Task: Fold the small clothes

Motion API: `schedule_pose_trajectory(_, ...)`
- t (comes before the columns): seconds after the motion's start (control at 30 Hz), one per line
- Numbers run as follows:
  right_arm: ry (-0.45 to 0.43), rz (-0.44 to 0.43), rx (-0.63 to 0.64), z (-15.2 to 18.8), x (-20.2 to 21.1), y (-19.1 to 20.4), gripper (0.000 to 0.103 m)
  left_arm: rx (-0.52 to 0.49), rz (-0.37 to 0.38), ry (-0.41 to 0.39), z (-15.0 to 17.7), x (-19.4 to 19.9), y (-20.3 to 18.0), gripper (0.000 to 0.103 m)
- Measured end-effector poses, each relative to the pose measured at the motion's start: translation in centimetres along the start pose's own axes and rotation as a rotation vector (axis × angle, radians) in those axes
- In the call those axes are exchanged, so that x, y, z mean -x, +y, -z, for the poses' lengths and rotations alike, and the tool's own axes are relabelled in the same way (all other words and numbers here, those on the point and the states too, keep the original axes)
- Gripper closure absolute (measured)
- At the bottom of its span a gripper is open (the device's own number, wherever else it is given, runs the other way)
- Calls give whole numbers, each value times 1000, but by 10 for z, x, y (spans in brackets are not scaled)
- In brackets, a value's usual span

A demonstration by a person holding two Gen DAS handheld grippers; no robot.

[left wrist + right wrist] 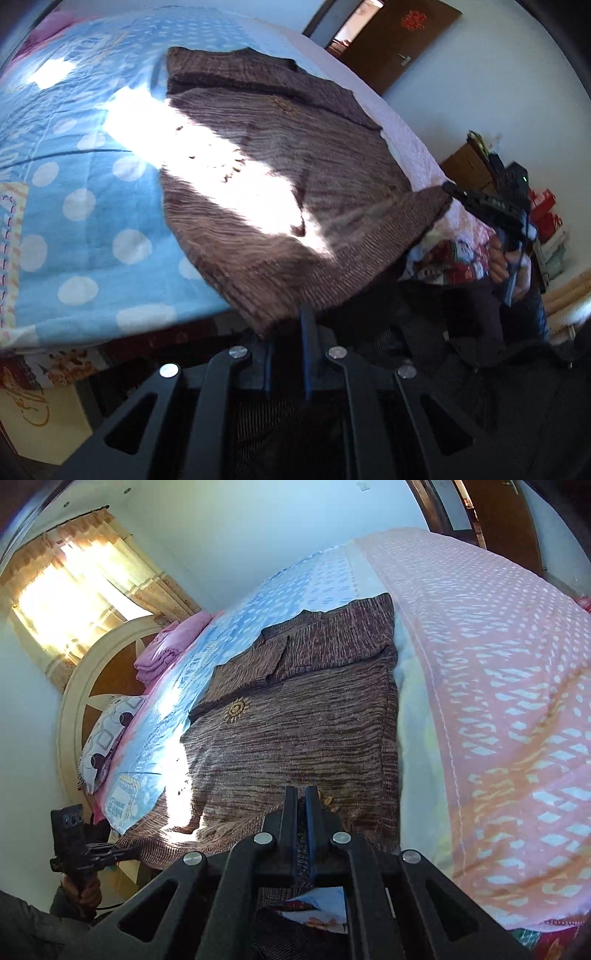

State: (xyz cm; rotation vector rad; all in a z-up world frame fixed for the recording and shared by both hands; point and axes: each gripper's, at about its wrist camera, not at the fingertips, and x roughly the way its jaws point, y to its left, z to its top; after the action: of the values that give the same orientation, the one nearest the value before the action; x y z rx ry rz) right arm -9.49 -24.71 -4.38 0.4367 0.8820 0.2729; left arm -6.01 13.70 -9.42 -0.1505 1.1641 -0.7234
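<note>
A small brown knit sweater (pixel 280 177) lies spread on the bed, sleeves folded in across the chest, a yellow sun motif (pixel 236 708) on its front. My left gripper (pixel 295 314) is shut on the sweater's ribbed hem at the near left corner. My right gripper (pixel 301 794) is shut on the hem at the other corner; it also shows in the left wrist view (pixel 448 190), pinching the cloth. The left gripper shows in the right wrist view (pixel 129 851) at the hem's far corner. The hem is lifted slightly off the bed's edge.
The bed has a blue polka-dot sheet (pixel 85 206) and a pink patterned blanket (pixel 498 701) beside the sweater. Folded pink cloth (pixel 166 646) and a pillow (pixel 107 734) lie by the headboard. A brown door (pixel 399 40) and boxes (pixel 546 218) stand behind.
</note>
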Motion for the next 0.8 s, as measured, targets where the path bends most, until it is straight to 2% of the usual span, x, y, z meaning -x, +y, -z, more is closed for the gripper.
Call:
schedule_pose_trajectory(0.1,-8,-8,-21,5,5,-4,100,-97,28,5,7,16,-21,93)
schedule_pose_trajectory(0.17,-11,0,-16,9,6,-5,100,-160,0,-24,5,26,-33,93)
schedule_pose_trajectory(0.23,-11,12,-13,10,5,-5,100,-163,-32,-71,-6,31,-32,89)
schedule_pose_trajectory(0.27,-10,11,-16,11,5,-5,100,-139,-43,-96,-13,30,-26,76)
schedule_pose_trajectory(0.3,-8,9,-20,12,5,-5,100,-98,-60,-110,-21,26,-17,51)
schedule_pose_trajectory(0.37,-6,8,-12,14,7,-2,100,10,-78,-123,-31,14,9,32)
schedule_pose_trajectory(0.47,-8,13,3,19,12,1,100,171,-54,-62,-34,-18,40,32)
schedule_pose_trajectory(0.5,-7,15,3,20,13,2,100,209,-48,-29,-31,-29,47,36)
schedule_pose_trajectory(0.57,-1,19,0,22,13,2,100,247,-49,21,-23,-47,51,46)
schedule_pose_trajectory(0.63,8,20,-5,24,11,0,100,253,-78,50,-14,-58,50,48)
schedule_pose_trajectory(0.7,14,24,-13,26,7,-2,100,241,-114,46,-8,-61,47,48)
schedule_pose_trajectory(0.73,17,27,-20,27,5,-4,100,253,-108,30,-7,-63,48,49)
schedule_pose_trajectory(0.77,20,29,-29,28,4,-6,100,276,-99,10,-7,-62,51,55)
schedule_pose_trajectory(0.8,22,28,-39,28,3,-8,100,299,-88,-5,-7,-61,54,66)
